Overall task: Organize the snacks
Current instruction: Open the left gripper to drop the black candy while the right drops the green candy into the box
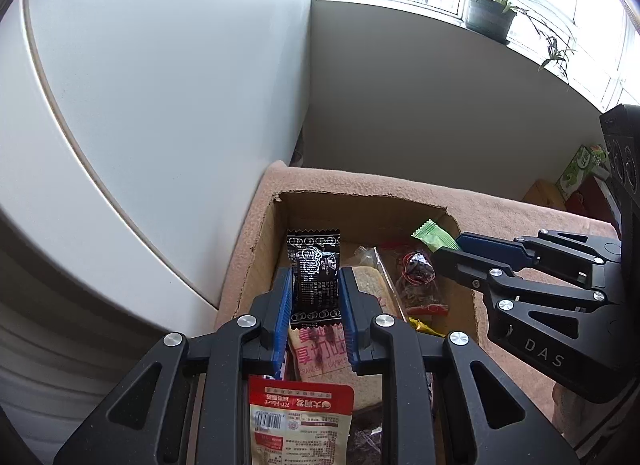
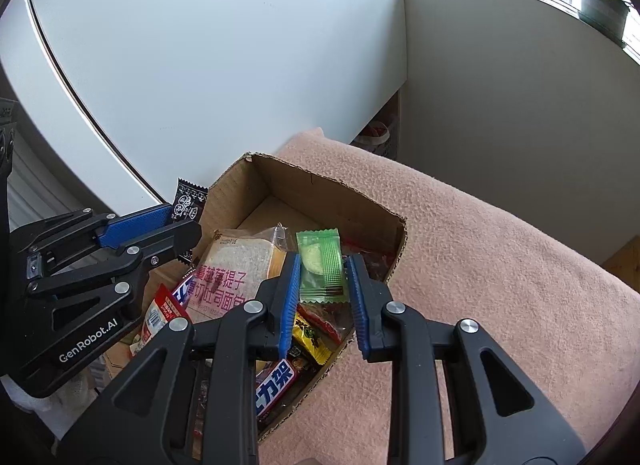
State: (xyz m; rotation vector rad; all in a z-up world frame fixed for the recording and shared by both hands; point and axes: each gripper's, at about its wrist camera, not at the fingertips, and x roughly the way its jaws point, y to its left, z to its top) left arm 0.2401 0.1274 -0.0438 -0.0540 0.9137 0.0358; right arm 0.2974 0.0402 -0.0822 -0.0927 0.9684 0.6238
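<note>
While both hover over the box [image 2: 256, 181], each gripper clamps a packet.

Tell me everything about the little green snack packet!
The green snack packet is a small, shiny, see-through green wrapper with zigzag crimped ends and a pale round treat showing inside. It stands roughly upright, clamped on both sides between the blue ribbed pads of the right gripper. It hangs above the open cardboard box of snacks, near the box's right wall, touching only the pads.
</note>
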